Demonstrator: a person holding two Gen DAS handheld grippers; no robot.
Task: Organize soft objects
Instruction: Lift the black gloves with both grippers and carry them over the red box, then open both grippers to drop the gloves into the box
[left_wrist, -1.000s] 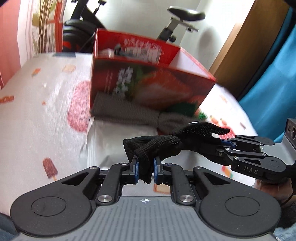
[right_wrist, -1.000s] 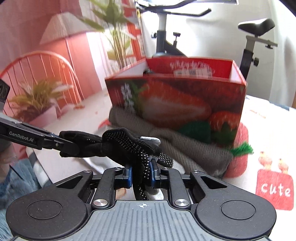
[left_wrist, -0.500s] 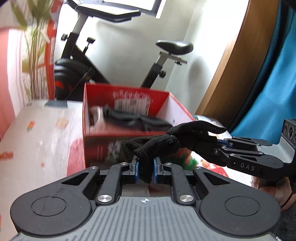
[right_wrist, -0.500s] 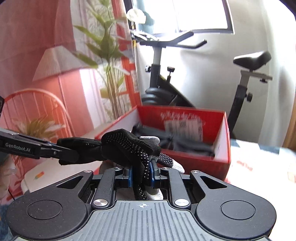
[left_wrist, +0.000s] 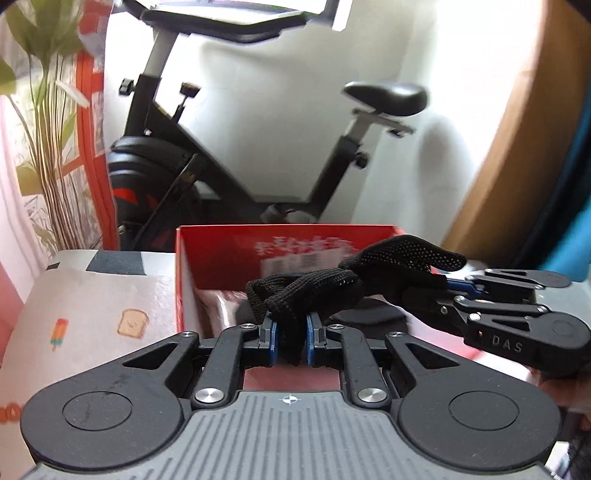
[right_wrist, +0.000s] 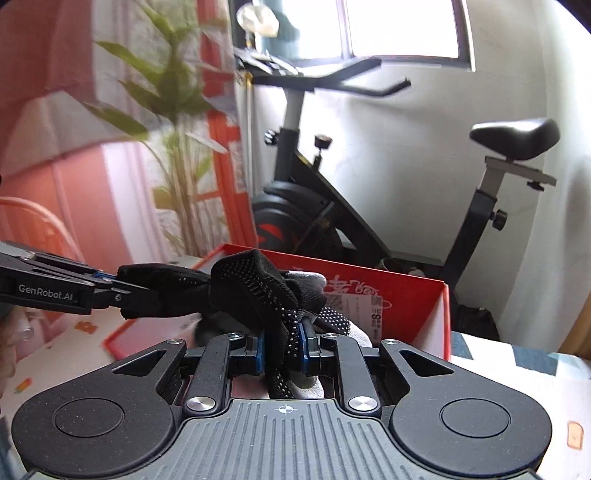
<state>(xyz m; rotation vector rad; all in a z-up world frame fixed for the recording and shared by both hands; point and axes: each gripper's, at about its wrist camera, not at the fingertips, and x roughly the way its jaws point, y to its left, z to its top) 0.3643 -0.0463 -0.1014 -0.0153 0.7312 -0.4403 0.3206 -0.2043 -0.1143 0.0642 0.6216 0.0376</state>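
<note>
A black knitted glove with a dotted palm (left_wrist: 321, 284) hangs stretched between both grippers, above the open top of a red strawberry-print box (left_wrist: 221, 254). My left gripper (left_wrist: 290, 343) is shut on the glove's cuff end. My right gripper (left_wrist: 448, 282) comes in from the right and is shut on its finger end. In the right wrist view the right gripper (right_wrist: 284, 347) pinches the dotted glove (right_wrist: 251, 284), and the left gripper (right_wrist: 110, 280) holds the other end at the left. The red box (right_wrist: 406, 291) lies just beyond. Dark soft items (left_wrist: 369, 317) lie inside it.
An exercise bike (left_wrist: 221, 166) stands behind the box against a white wall. A leafy plant (left_wrist: 48, 147) is at the left, a wooden panel (left_wrist: 517, 147) and blue curtain (left_wrist: 580, 229) at the right. A printed cloth (left_wrist: 92, 314) covers the surface around the box.
Both grippers rose and moved forward together with the glove, from in front of the box to over its open top. The grey knitted piece before the box dropped out of view.
</note>
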